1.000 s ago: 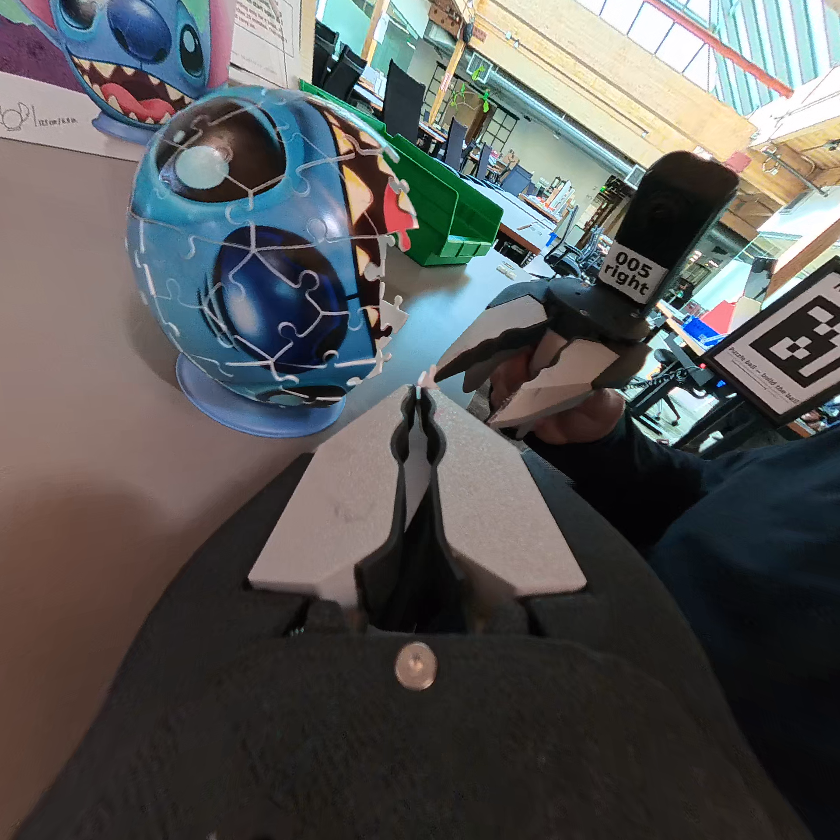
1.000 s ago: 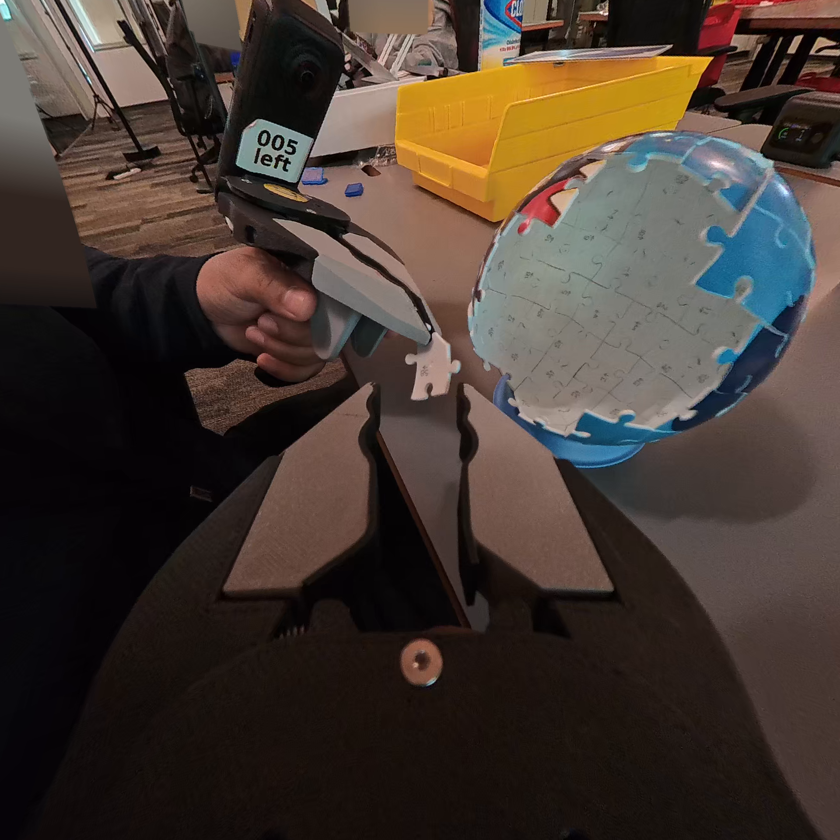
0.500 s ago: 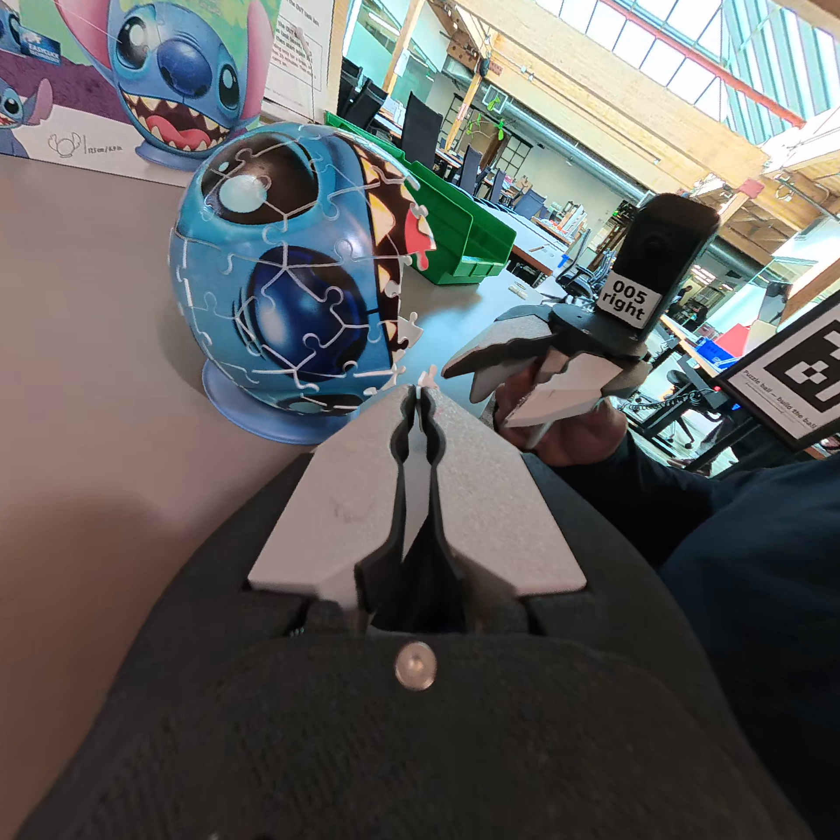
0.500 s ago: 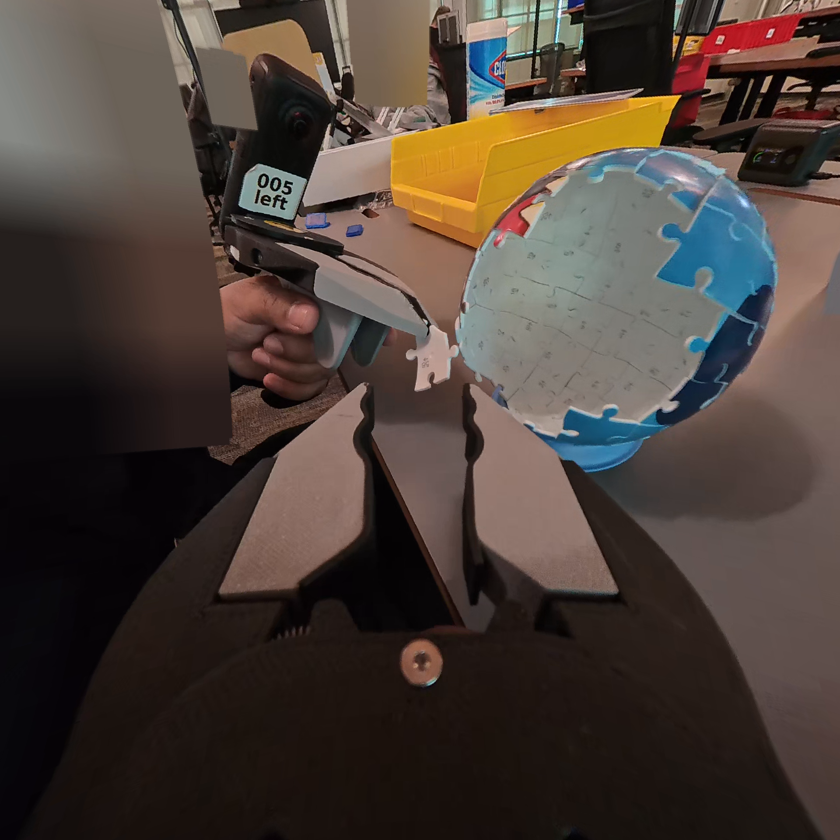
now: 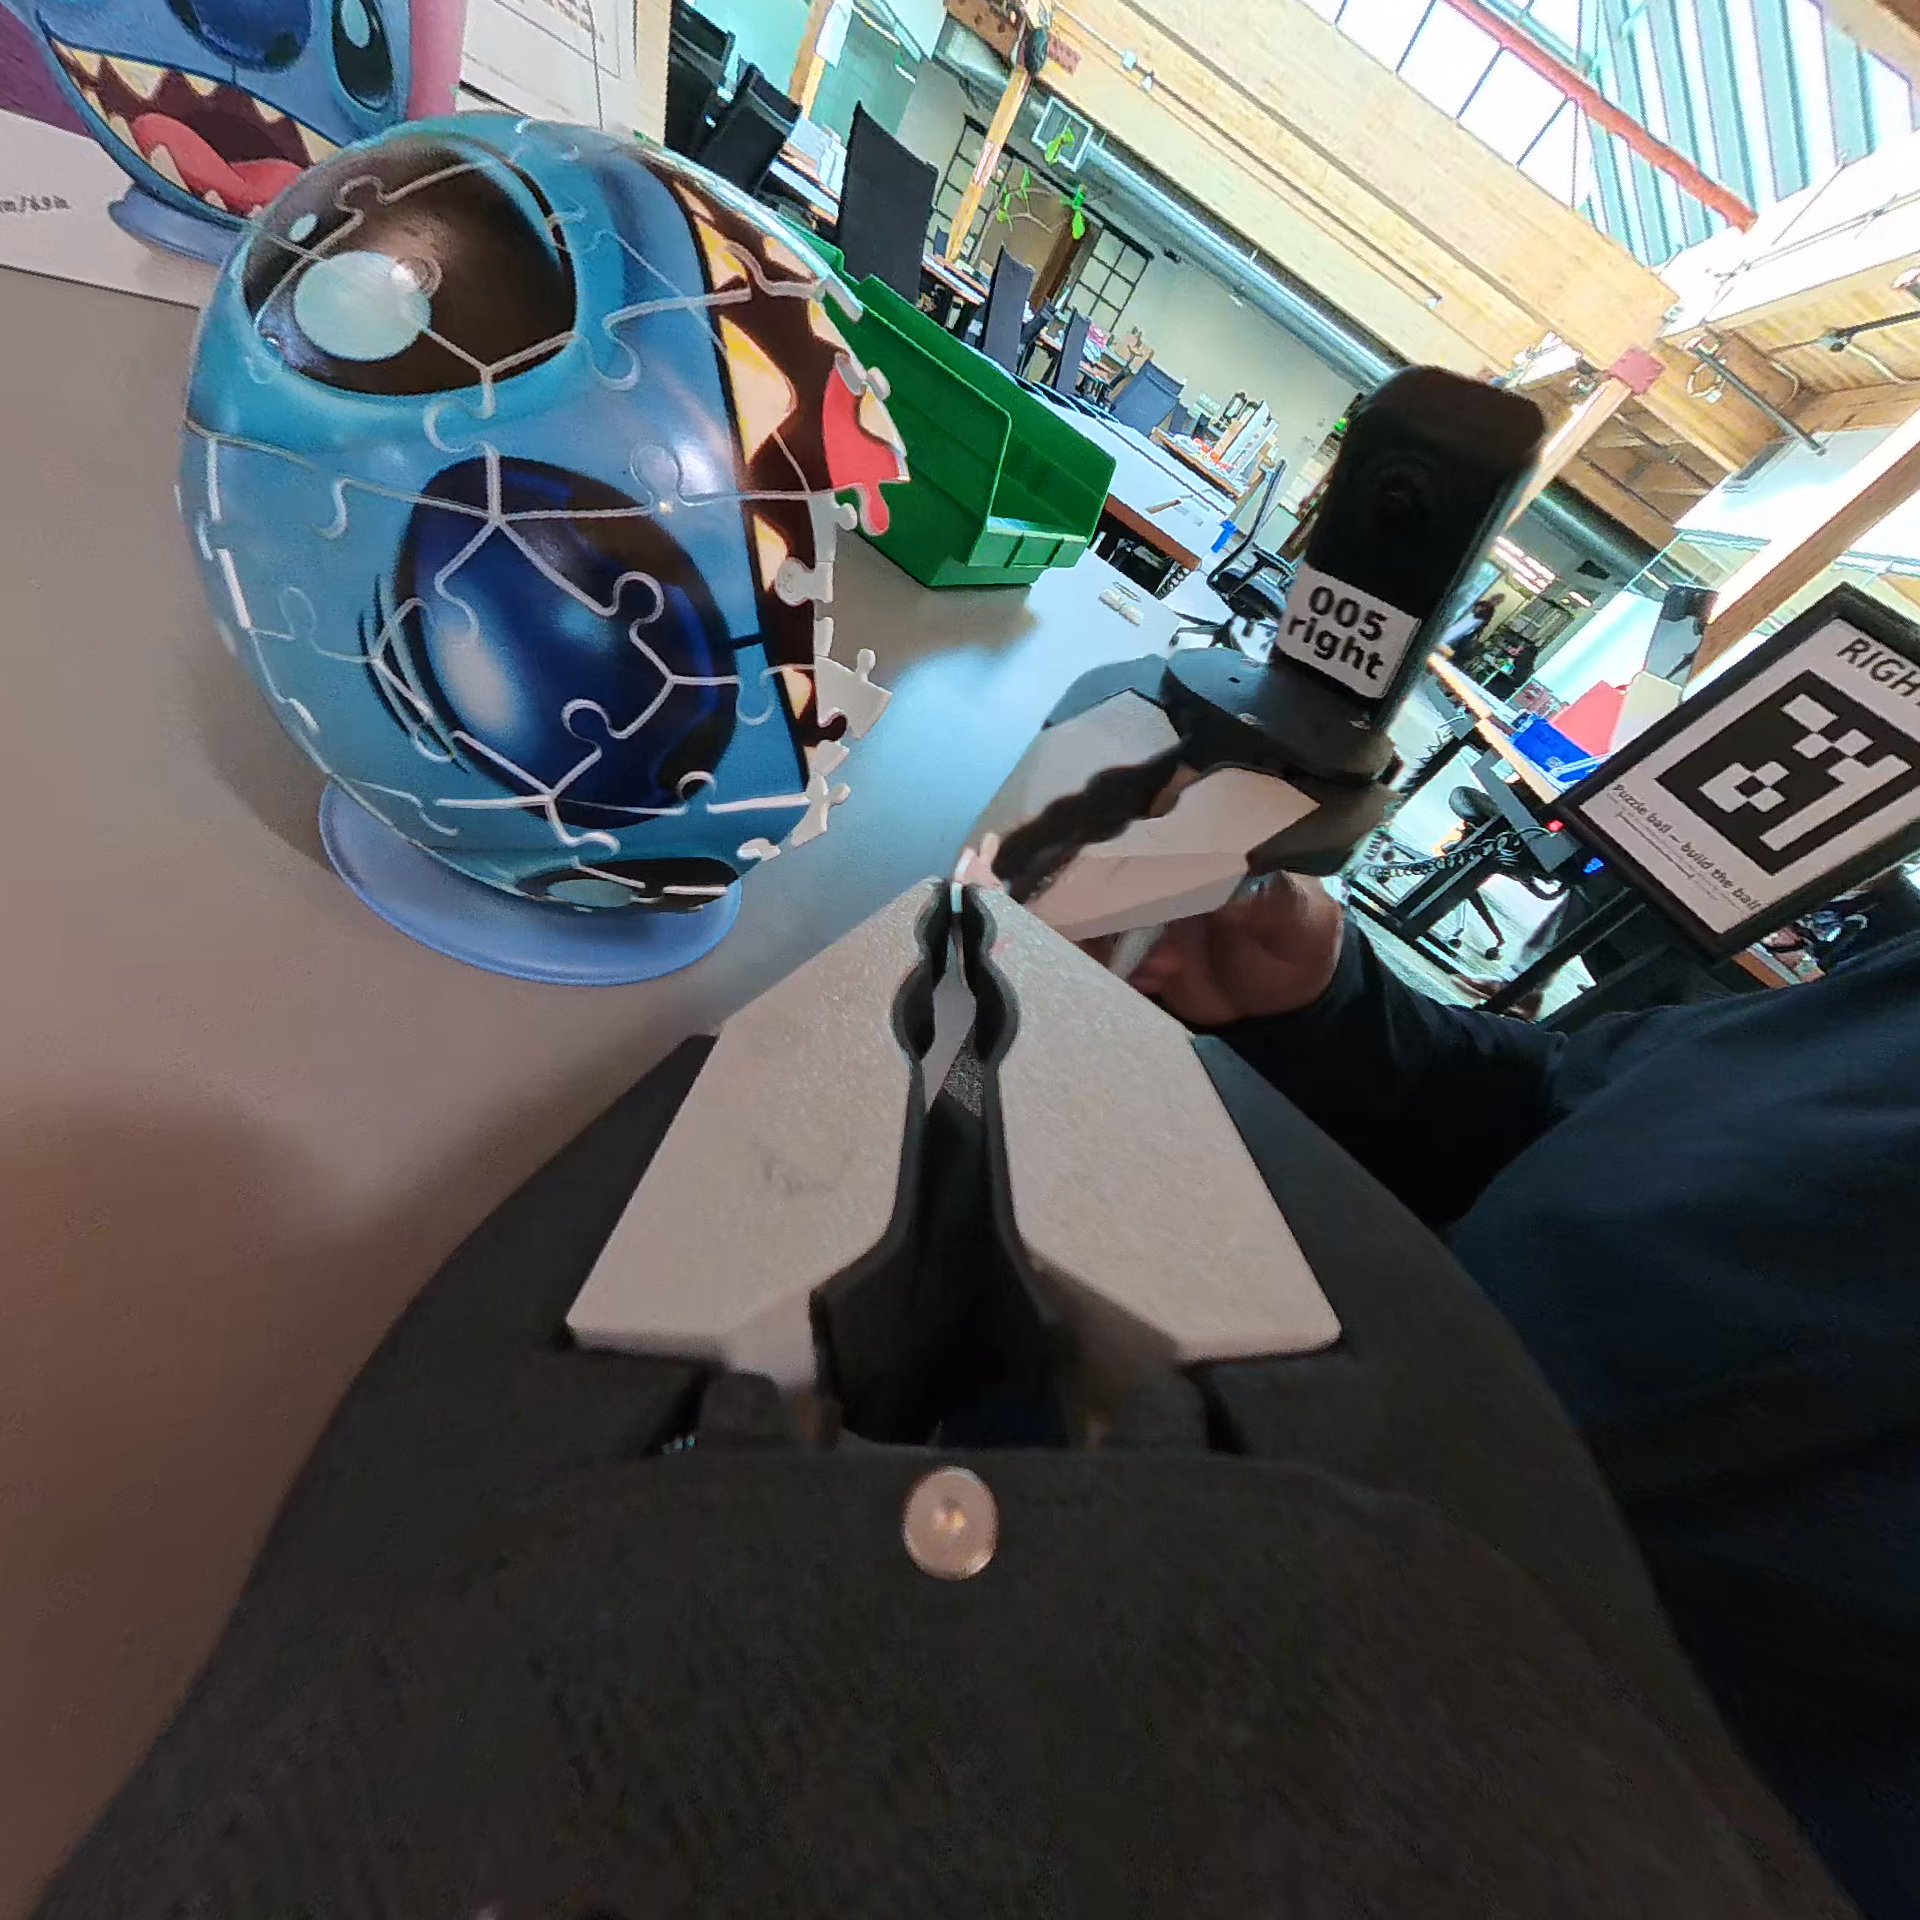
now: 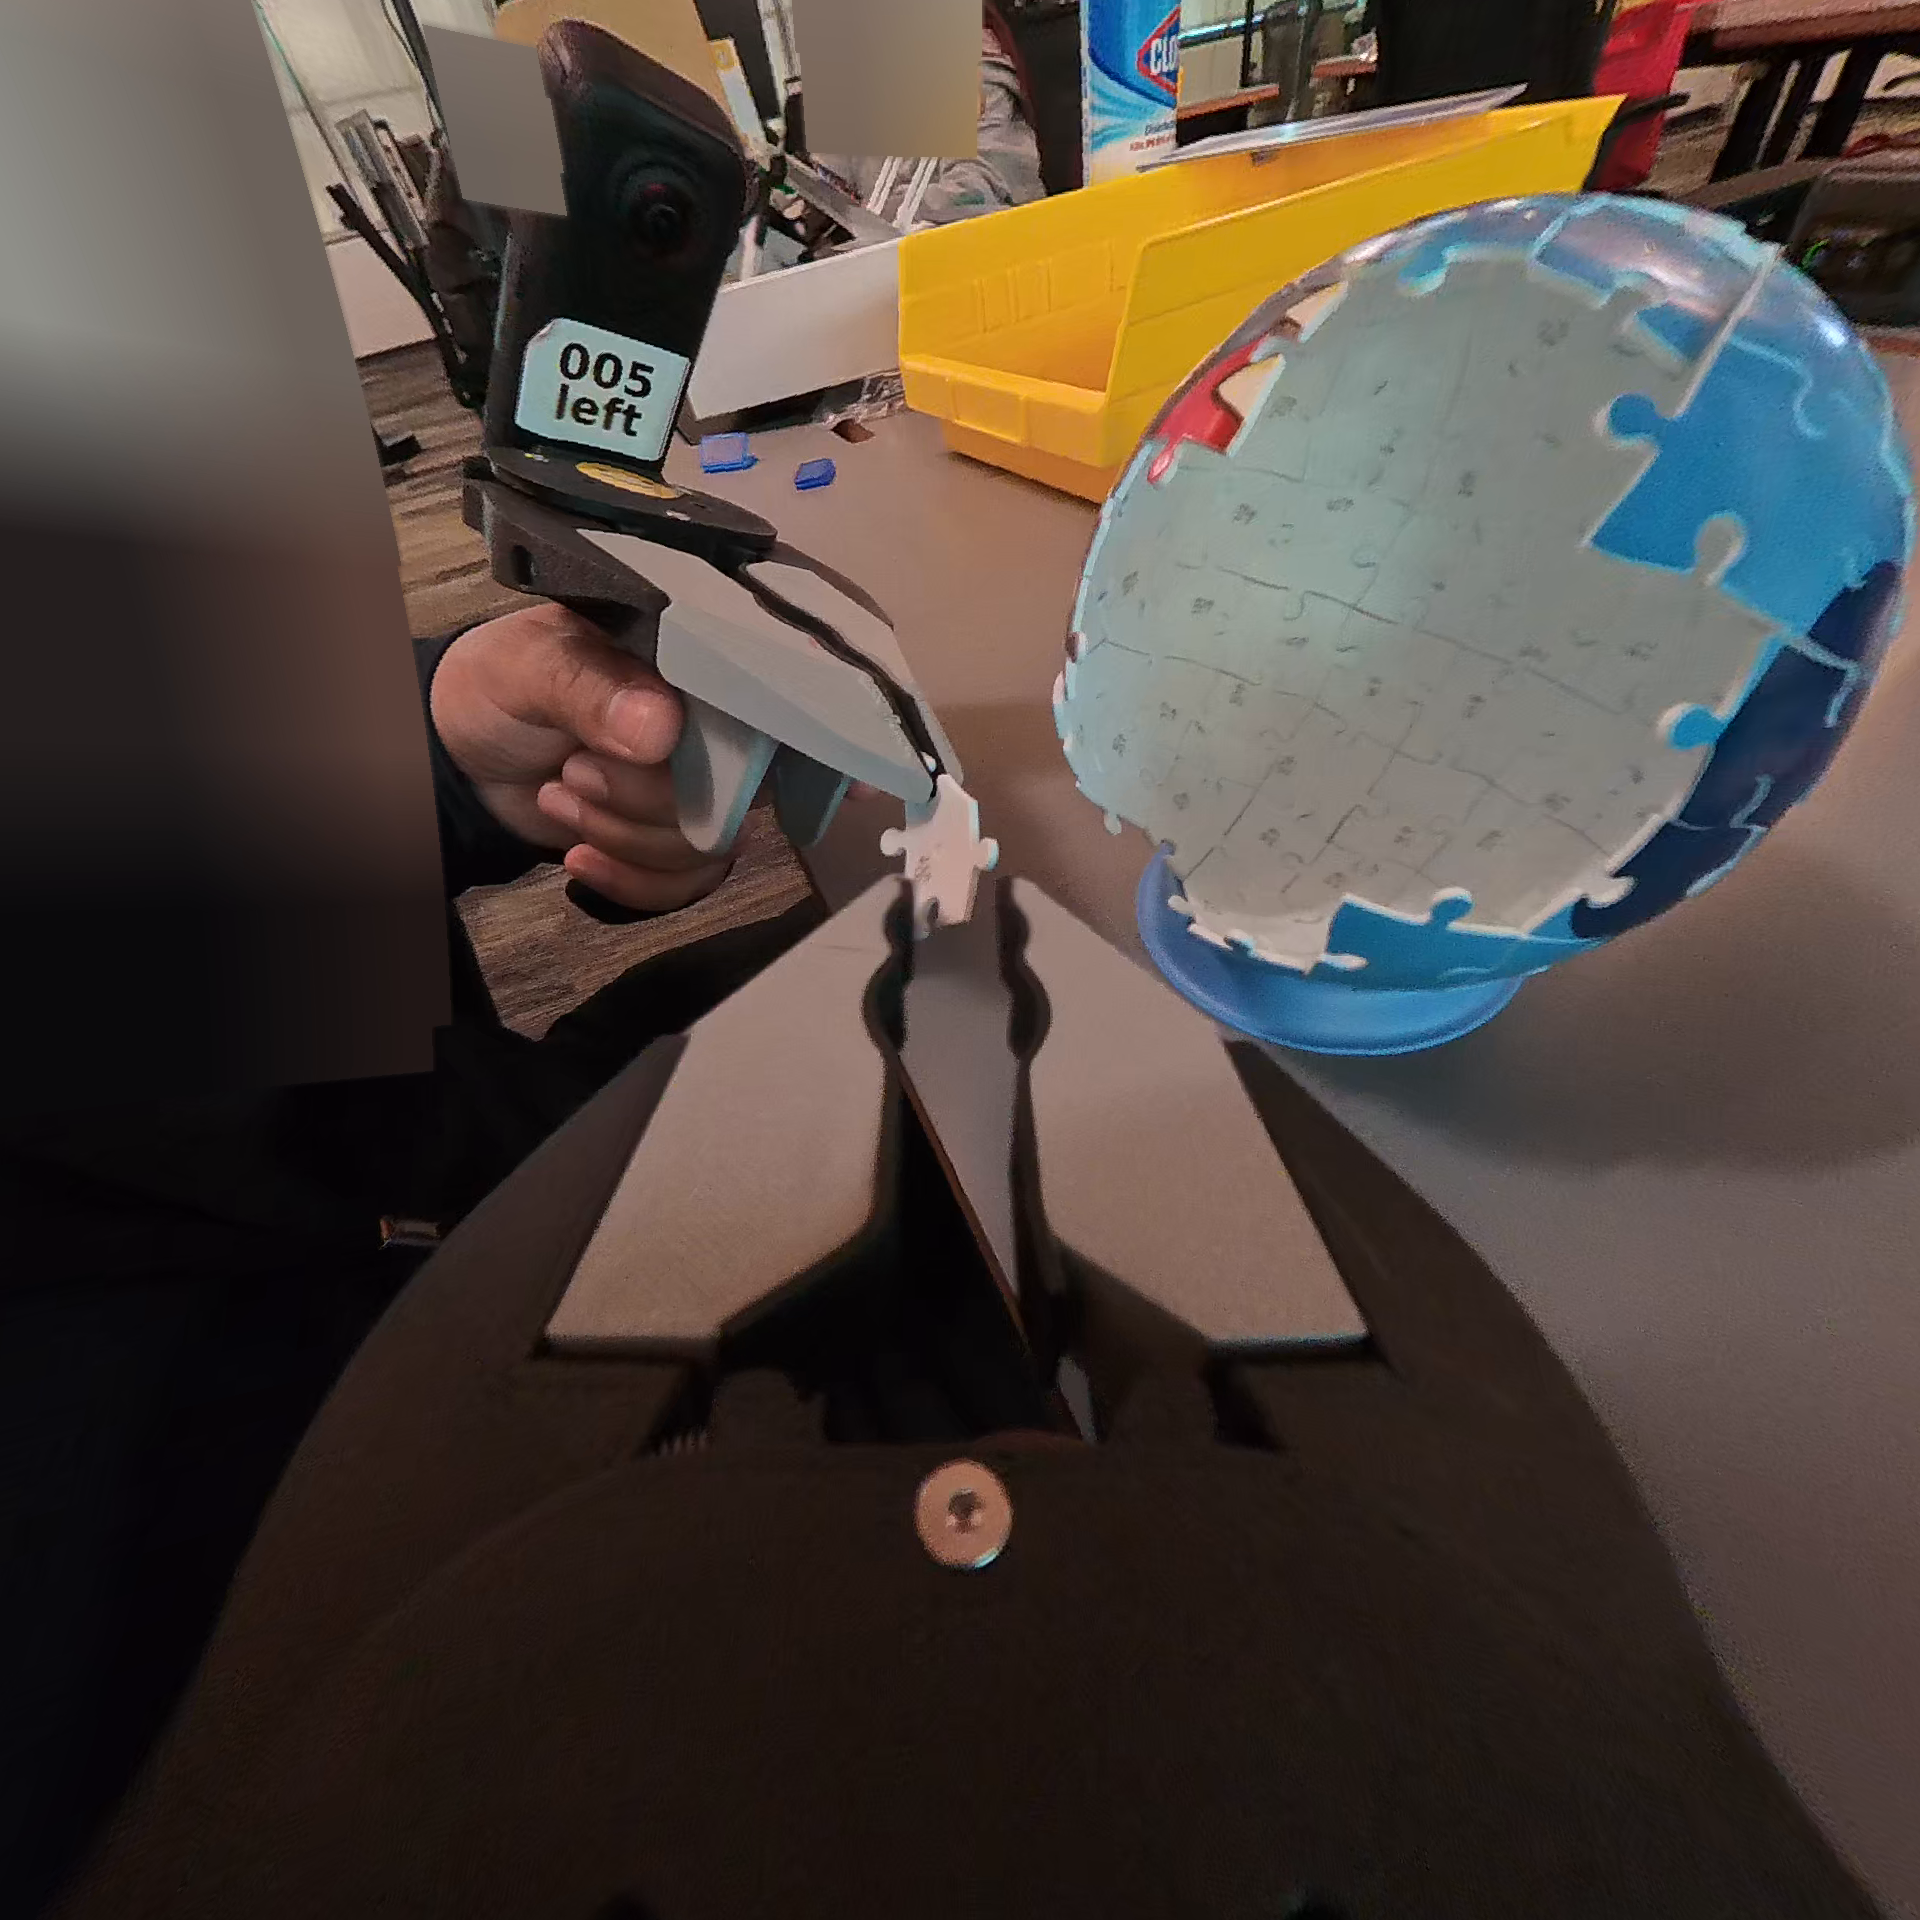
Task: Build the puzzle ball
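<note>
The puzzle ball (image 5: 499, 540) is a part-built blue sphere on a blue stand (image 5: 520, 935), with its open side toward the grippers. The right wrist view shows its pale inner face (image 6: 1455, 623). My left gripper (image 5: 954, 896) is shut on a white puzzle piece (image 6: 940, 852), which it holds edge-on in the air beside the ball; it also shows in the right wrist view (image 6: 930, 774). My right gripper (image 6: 951, 899) is open with a narrow gap, and the piece's lower end hangs between its fingertips. It also shows in the left wrist view (image 5: 1003, 857).
The grey table (image 5: 156, 1039) carries a green bin (image 5: 966, 468) behind the ball and the puzzle box (image 5: 208, 104) at the far left. A yellow bin (image 6: 1143, 312) stands at the back. A marker sign (image 5: 1787, 769) stands at the right. The grippers are tip to tip, or close to it.
The two grippers have come together. The right gripper's jaws have narrowed, and the piece held by the left gripper now reaches between the right fingertips.
</note>
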Demonstrator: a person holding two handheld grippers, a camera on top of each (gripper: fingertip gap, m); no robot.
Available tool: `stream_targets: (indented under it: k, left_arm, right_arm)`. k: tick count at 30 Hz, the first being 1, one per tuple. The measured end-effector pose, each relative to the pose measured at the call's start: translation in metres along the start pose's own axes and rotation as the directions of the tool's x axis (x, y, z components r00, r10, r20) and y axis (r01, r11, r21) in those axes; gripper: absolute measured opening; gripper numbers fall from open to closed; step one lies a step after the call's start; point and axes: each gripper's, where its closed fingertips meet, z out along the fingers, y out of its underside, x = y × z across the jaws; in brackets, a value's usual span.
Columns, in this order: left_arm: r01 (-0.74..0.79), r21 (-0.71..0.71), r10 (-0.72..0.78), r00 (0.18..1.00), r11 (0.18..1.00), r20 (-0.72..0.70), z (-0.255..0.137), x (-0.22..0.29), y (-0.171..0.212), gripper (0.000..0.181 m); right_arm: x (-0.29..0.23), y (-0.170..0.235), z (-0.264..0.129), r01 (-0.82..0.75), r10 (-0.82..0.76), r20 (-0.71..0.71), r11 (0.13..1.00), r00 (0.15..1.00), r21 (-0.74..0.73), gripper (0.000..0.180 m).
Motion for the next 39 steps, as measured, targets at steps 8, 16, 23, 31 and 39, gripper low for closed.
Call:
stream_targets:
  k: [8, 16, 23, 31, 39]
  left_arm:
    - [0.022, -0.015, -0.023, 0.999, 1.000, -0.023, 0.001, -0.003, 0.004, 0.000]
    - [0.014, -0.059, -0.016, 0.999, 0.998, -0.031, 0.004, -0.002, 0.013, 0.000]
    - [0.013, -0.049, -0.015, 0.999, 0.999, -0.032, 0.001, -0.004, 0.008, 0.000]
    - [0.020, -0.062, -0.022, 0.999, 0.998, -0.030, 0.002, -0.006, 0.007, 0.000]
    - [0.012, -0.068, -0.014, 0.999, 0.998, -0.030, 0.002, -0.005, 0.008, 0.000]
  right_arm:
    - [0.002, 0.000, -0.001, -0.031, 0.031, 0.004, 1.000, 1.000, 0.000, 0.002]
    - [0.006, -0.003, -0.002, -0.086, 0.085, 0.023, 0.996, 0.996, 0.032, 0.001]
    - [0.011, -0.005, -0.006, -0.043, 0.044, -0.012, 0.998, 0.999, 0.051, 0.004]
    - [0.008, 0.000, -0.004, -0.030, 0.030, 0.021, 0.999, 0.999, 0.037, 0.006]
    - [0.008, 0.000, -0.003, -0.104, 0.101, 0.072, 0.994, 0.992, 0.045, 0.000]
